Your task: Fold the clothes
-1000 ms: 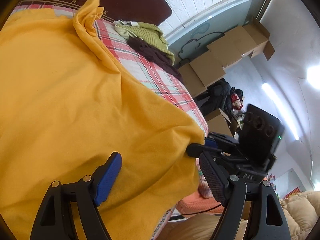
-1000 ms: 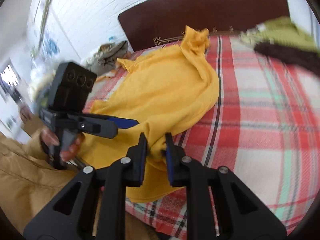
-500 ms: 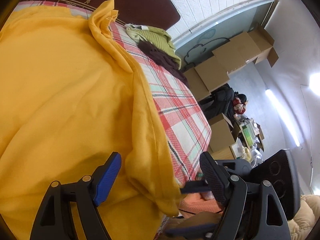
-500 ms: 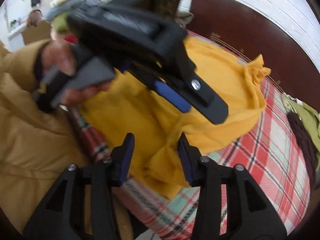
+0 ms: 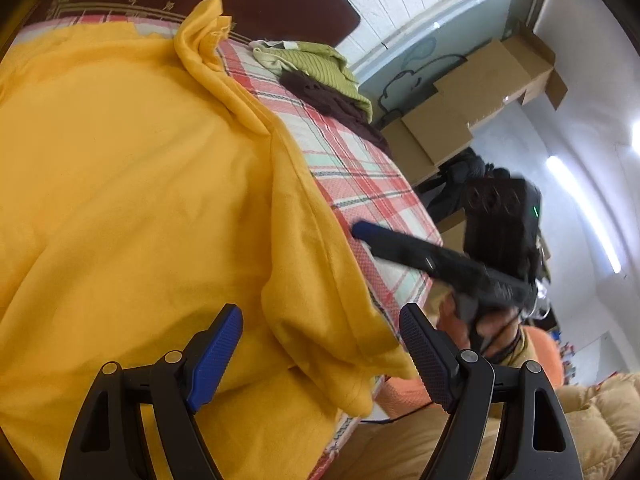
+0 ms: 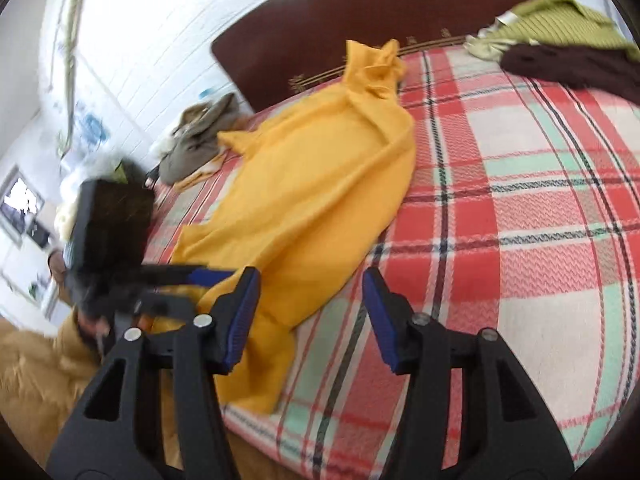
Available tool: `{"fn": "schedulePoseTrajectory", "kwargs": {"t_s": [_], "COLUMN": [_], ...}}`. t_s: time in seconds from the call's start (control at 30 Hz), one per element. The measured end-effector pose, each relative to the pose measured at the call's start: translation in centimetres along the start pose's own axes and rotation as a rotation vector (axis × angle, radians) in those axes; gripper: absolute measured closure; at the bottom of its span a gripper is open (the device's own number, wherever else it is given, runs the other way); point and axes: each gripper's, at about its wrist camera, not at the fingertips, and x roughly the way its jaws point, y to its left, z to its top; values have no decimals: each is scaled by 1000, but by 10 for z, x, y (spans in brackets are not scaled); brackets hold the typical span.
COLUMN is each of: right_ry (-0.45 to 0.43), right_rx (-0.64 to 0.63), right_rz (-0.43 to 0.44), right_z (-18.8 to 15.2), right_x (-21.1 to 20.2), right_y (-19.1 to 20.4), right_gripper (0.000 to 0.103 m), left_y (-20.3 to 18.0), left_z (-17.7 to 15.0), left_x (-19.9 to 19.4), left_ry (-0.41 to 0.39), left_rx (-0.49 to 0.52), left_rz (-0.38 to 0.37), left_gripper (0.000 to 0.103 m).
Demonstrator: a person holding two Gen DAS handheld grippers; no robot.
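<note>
A: Your yellow garment (image 6: 320,184) lies soft and creased along the bed's left side; its near end droops over the edge; a bunched end points at the headboard (image 6: 360,20).

B: And your grippers?

A: Your left gripper (image 5: 320,348) gapes wide above the folded hem, holding nothing; your right gripper (image 6: 310,316) is wide too, empty, beside the cloth; bare plaid blanket (image 6: 520,200) stretches rightward toward the green and brown clothes (image 6: 560,40).
</note>
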Motion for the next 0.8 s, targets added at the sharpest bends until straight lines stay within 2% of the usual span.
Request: {"fn": "schedulePoseTrajectory", "kwargs": {"t_s": [0.07,0.13,0.27,0.33,0.37,0.4,0.5,0.6,0.73,0.8], "right_ry": [-16,-20,24,68,83,95,111,179,267,259], "right_rx": [15,18,-29,-80,-110,-139,-242,-340,-281,-242], "right_rz": [-4,-7,-63,-90,-100,-111,-73,-63,-18,36], "right_z": [12,25,49,51,51,51,50,43,33,29], "right_x": [8,17,50,64,67,70,72,81,96,86], "right_y": [-5,-8,-6,-2,2,7,31,50,36,30], "right_gripper": [46,39,41,69,88,89,89,89,88,87], "left_y": [-9,-18,-16,-12,-12,-13,-19,-20,-12,-5], "left_z": [0,0,-2,-3,-3,-2,0,0,-2,-5], "left_x": [3,11,30,35,35,35,38,47,47,35], "left_ry": [13,38,107,123,126,129,139,160,163,137], "left_rx": [31,67,53,26,20,12,9,8,-22,-34], "left_rz": [10,36,28,-6,-40,-92,-238,-298,-364,-366], "left_gripper": [21,21,21,22,22,22,22,21,19,19]}}
